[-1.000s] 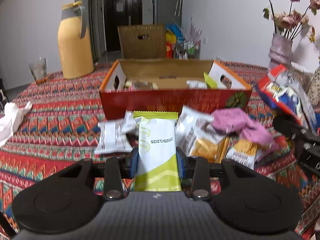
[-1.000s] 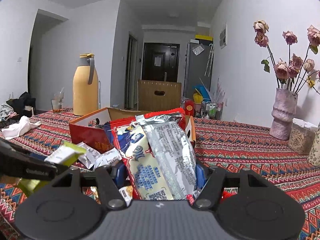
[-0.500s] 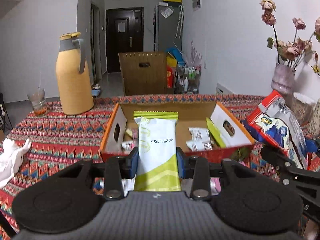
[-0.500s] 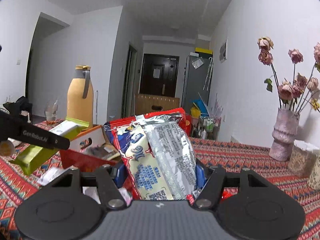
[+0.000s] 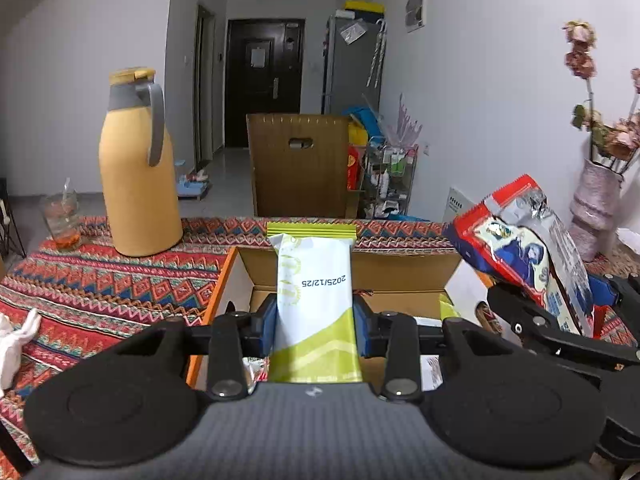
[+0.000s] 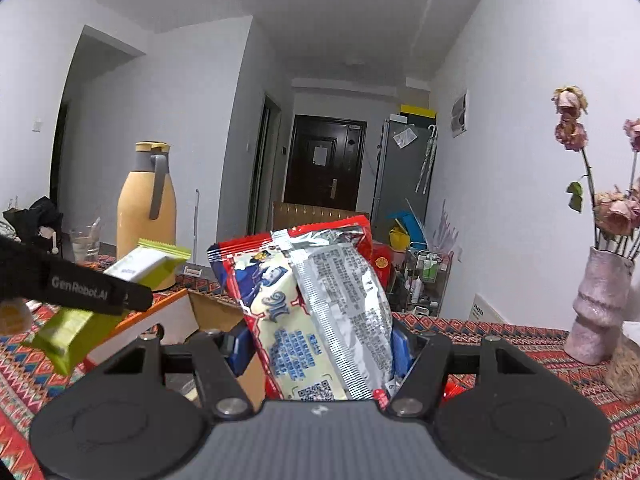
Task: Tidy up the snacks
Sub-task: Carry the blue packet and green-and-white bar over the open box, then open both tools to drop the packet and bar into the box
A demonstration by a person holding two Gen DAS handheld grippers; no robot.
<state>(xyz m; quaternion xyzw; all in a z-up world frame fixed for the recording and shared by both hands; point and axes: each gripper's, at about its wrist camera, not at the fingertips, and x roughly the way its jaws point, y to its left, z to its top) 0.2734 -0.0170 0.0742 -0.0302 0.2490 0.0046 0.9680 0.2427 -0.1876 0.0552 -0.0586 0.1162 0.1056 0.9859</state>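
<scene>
My left gripper [image 5: 315,328] is shut on a white and green snack bar [image 5: 314,304], held upright over the open orange cardboard box [image 5: 404,270]. My right gripper [image 6: 320,350] is shut on a red, blue and silver snack bag [image 6: 316,312], its blue pads pressing both sides. That bag [image 5: 532,236] also shows at the right of the left wrist view, above the box's right side. The snack bar [image 6: 120,280] and the left gripper's black finger appear at the left of the right wrist view, over the box's edge [image 6: 176,304]. Most of the box's inside is hidden.
A yellow thermos jug [image 5: 138,168] and a glass [image 5: 62,216] stand on the patterned tablecloth [image 5: 100,280] to the far left. A pink vase with dried flowers [image 6: 600,304] stands at the right. A brown chair back [image 5: 300,164] is behind the table. A white cloth [image 5: 16,340] lies left.
Both grippers have risen and moved forward with their snacks, from above the loose packets in front of the box to over the box itself. The packets on the table have dropped out of view.
</scene>
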